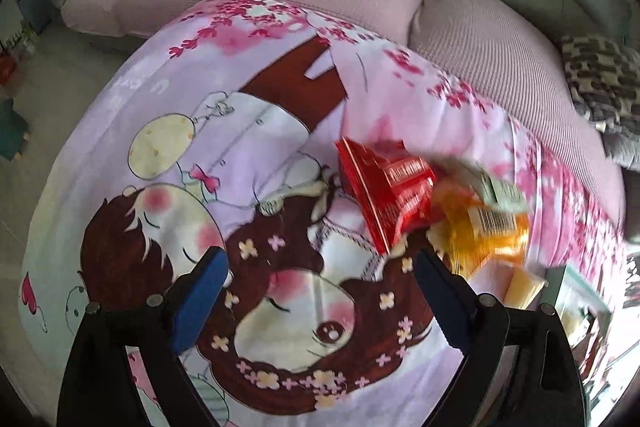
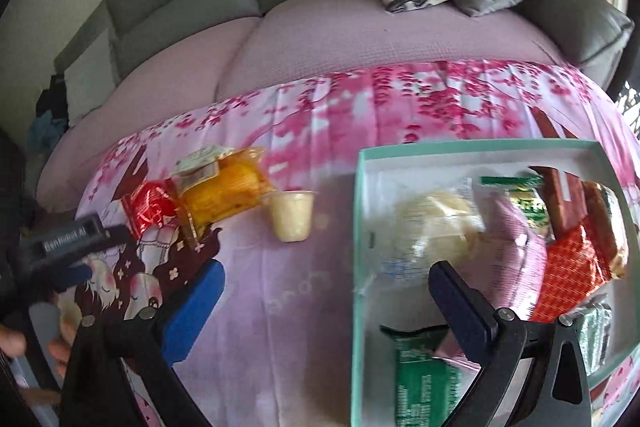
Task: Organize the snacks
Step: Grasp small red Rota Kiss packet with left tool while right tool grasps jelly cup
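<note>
Right wrist view shows my right gripper (image 2: 324,291) spread wide with nothing between its jaws, hovering at the left rim of the box (image 2: 362,227) near the cloth's right edge. Several packets already lie inside it, a red packet (image 2: 576,267) and a green packet (image 2: 424,383) among them. Three snacks wait outside on the cloth (image 2: 304,275) left of the box: a red wrapper (image 2: 150,213), a yellow packet (image 2: 228,195) touching it, and a small cup (image 2: 291,215) nearest the box. I judge the job past halfway. My left gripper (image 1: 320,267) is also wide apart and empty beside that pile. Its body in the right view carries white lettering, too blurred to read; packet print is illegible
</note>
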A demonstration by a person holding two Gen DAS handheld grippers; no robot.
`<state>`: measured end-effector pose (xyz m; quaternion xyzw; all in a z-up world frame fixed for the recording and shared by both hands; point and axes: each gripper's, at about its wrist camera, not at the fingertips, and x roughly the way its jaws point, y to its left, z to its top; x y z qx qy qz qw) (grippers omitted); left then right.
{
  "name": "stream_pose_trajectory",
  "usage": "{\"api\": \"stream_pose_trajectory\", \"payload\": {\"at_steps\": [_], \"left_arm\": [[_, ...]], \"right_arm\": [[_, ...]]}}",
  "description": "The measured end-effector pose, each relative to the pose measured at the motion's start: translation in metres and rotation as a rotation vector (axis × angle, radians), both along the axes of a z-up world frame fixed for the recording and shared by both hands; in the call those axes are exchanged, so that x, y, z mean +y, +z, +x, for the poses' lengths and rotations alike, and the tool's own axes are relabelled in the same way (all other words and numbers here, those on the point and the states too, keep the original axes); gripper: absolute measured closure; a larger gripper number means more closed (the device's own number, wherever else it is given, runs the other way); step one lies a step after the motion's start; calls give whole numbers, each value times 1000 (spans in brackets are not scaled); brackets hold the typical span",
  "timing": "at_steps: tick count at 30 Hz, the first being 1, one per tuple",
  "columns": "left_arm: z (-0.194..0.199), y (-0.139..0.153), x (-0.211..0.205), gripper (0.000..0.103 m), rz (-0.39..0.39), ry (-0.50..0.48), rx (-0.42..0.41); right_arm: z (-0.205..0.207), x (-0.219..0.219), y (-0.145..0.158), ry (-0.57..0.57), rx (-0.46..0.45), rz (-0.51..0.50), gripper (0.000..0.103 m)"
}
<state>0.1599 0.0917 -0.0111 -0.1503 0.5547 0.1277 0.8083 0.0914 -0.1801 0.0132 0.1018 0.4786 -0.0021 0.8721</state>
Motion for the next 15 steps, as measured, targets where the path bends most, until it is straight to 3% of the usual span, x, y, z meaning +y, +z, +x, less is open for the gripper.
{"api": "stream_pose_trajectory", "payload": {"at_steps": [7, 15], "left_arm": [[11, 8, 16, 9, -19, 17, -49], [25, -2, 4, 9, -65, -37, -56]], "right_arm": [[6, 6, -2, 21, -14, 16, 0], [26, 12, 3, 30, -26, -3, 0]]}}
